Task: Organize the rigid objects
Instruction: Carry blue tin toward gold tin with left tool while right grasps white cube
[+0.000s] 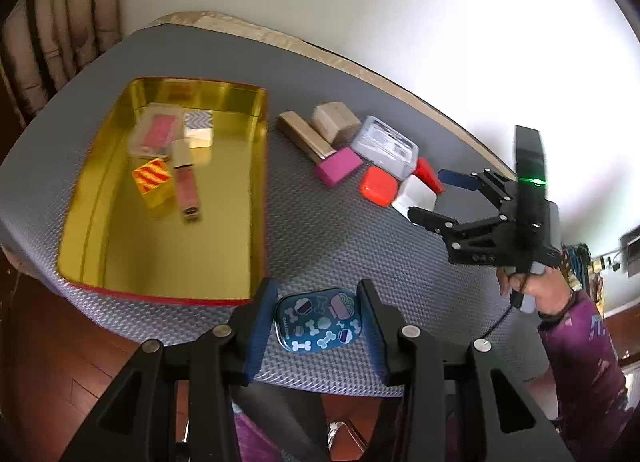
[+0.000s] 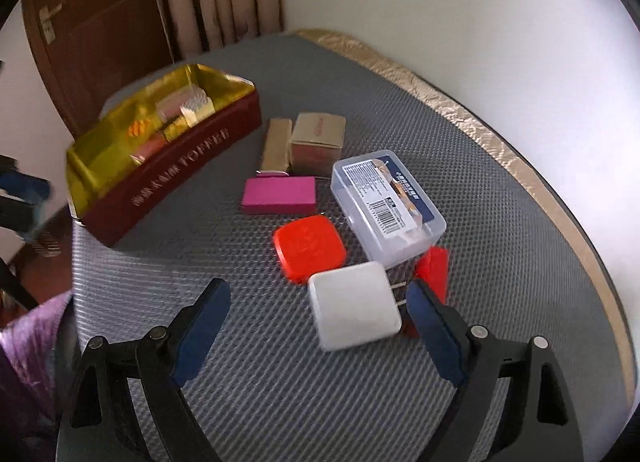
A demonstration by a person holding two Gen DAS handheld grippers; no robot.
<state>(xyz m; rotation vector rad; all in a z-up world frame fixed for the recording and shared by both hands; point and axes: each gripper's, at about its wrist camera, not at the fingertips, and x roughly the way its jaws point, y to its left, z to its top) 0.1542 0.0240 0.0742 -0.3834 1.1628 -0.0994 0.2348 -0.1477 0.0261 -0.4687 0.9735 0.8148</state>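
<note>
Two grippers work here. The left gripper (image 1: pixel 318 318) clamps a small blue tin (image 1: pixel 319 323) by its sides near the front edge of the table (image 1: pixel 320 230), beside the gold tray (image 1: pixel 256 190), probably to drop it inside. The right gripper (image 2: pixel 316 326) is spread wide and empty, just beside the white block (image 2: pixel 352 304), probably its next pick.

Left hand-held gripper (image 1: pixel 318 322) clamps blue patterned tin (image 1: pixel 318 322) beside gold tray (image 1: pixel 256 182).
</note>
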